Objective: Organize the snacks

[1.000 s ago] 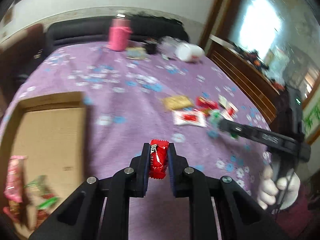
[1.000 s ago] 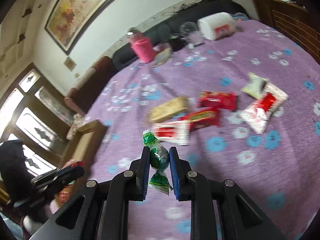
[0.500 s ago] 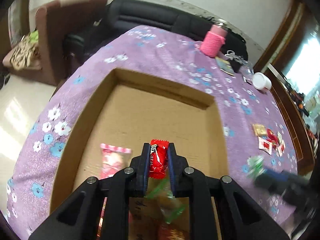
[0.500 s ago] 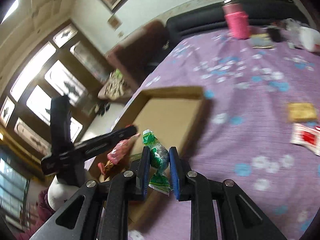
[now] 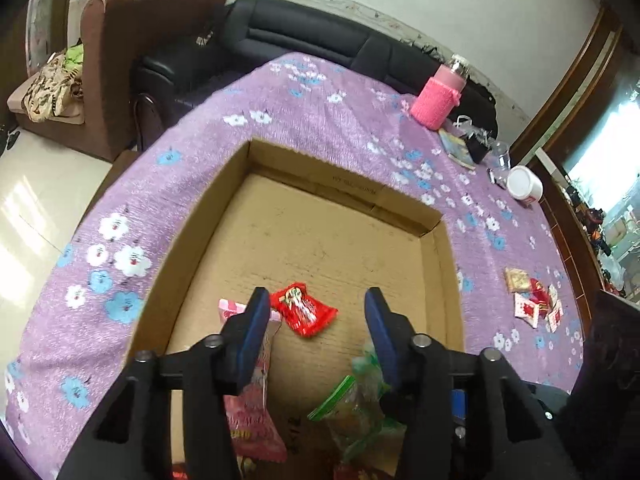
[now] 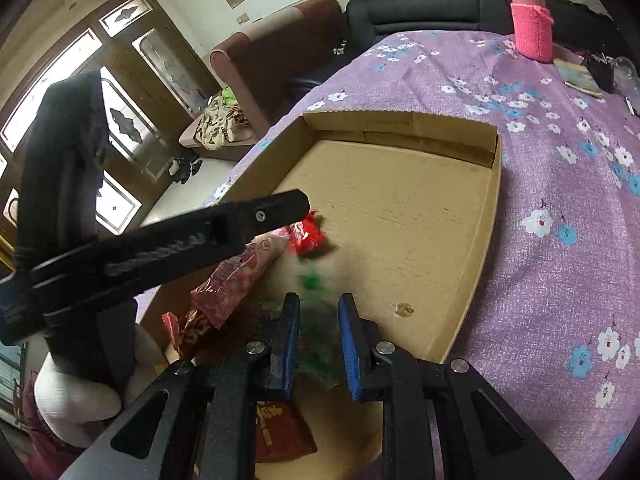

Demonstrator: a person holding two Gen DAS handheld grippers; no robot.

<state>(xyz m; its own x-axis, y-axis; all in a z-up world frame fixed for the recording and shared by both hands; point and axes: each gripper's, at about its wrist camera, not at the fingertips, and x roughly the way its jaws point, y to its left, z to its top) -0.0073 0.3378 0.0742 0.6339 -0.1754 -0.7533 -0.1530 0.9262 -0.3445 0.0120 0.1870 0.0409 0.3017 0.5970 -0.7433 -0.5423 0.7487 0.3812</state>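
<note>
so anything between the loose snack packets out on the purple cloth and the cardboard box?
Nothing visible. In the left wrist view the loose snack packets lie on bare purple flowered tablecloth, apart from the shallow cardboard box, whose low wall and open top face them. Both the left gripper and right gripper are open over the box.

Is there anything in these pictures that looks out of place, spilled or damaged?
Only small things. A small brown spot or crumb marks the bare floor of the cardboard box. Several snack packets lie loose on the purple tablecloth, outside the box. The green packet is blurred, so its state is unclear.
</note>
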